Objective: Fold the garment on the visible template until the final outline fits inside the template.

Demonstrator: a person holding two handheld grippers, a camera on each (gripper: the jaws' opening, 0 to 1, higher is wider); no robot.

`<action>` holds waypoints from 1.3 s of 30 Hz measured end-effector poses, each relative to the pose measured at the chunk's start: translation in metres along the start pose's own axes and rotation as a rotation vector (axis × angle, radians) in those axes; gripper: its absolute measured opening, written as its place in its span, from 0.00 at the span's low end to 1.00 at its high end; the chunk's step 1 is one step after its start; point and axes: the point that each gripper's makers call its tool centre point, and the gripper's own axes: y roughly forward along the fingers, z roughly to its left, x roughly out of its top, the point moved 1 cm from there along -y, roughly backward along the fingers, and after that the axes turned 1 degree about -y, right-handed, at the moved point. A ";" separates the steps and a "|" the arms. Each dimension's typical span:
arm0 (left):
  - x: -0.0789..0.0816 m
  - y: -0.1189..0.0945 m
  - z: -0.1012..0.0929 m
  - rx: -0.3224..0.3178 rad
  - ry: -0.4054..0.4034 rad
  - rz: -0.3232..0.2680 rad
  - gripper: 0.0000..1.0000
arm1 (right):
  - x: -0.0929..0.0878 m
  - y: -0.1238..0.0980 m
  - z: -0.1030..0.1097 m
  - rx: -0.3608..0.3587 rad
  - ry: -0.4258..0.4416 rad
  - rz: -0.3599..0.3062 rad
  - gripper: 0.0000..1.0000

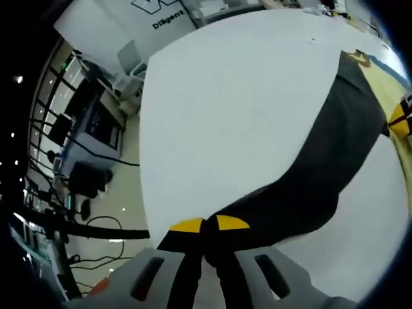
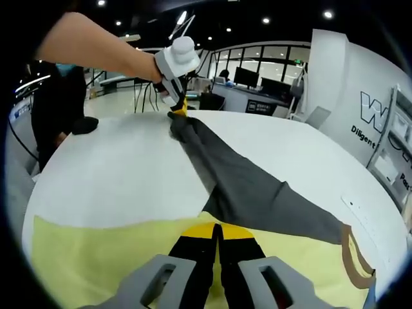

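A dark grey garment (image 1: 322, 167) lies stretched in a long band across the white table (image 1: 225, 96). My left gripper (image 1: 207, 224) is shut on one end of it. In the right gripper view the same garment (image 2: 251, 187) runs from the left gripper (image 2: 179, 106), held by a person's arm (image 2: 96, 45), down to my right gripper (image 2: 217, 230), which is shut on its near edge. The pale yellow template (image 2: 96, 257) lies under that near end. A tan band (image 2: 351, 257) edges the garment at the right. The right gripper (image 1: 400, 119) peeks in over the template (image 1: 386, 80).
The white table's bare top (image 2: 116, 167) spreads around the garment. Beyond its edge are office desks with monitors (image 2: 257, 84), chairs (image 1: 132, 58), floor cables (image 1: 96, 225) and a white wall panel (image 2: 360, 84). A person in dark clothes (image 2: 58, 109) stands at the table's left side.
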 end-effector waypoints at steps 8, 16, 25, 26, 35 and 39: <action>-0.009 -0.018 0.021 0.008 -0.130 -0.044 0.02 | 0.000 0.000 0.000 -0.002 -0.001 -0.002 0.00; -0.018 -0.038 0.015 -0.014 -0.200 -0.085 0.01 | 0.000 0.001 0.000 -0.002 0.000 0.004 0.00; -0.031 -0.040 -0.009 -0.061 -0.271 -0.133 0.02 | 0.000 0.000 0.000 -0.004 0.003 0.004 0.00; -0.036 -0.039 -0.012 -0.060 -0.268 -0.133 0.02 | 0.000 0.000 0.000 -0.003 0.004 0.004 0.00; -0.035 -0.027 -0.019 -0.050 -0.195 -0.214 0.10 | 0.000 0.000 0.000 -0.005 0.005 0.002 0.00; -0.033 -0.025 -0.015 -0.038 -0.193 -0.219 0.19 | 0.000 0.000 0.000 -0.004 0.005 0.001 0.00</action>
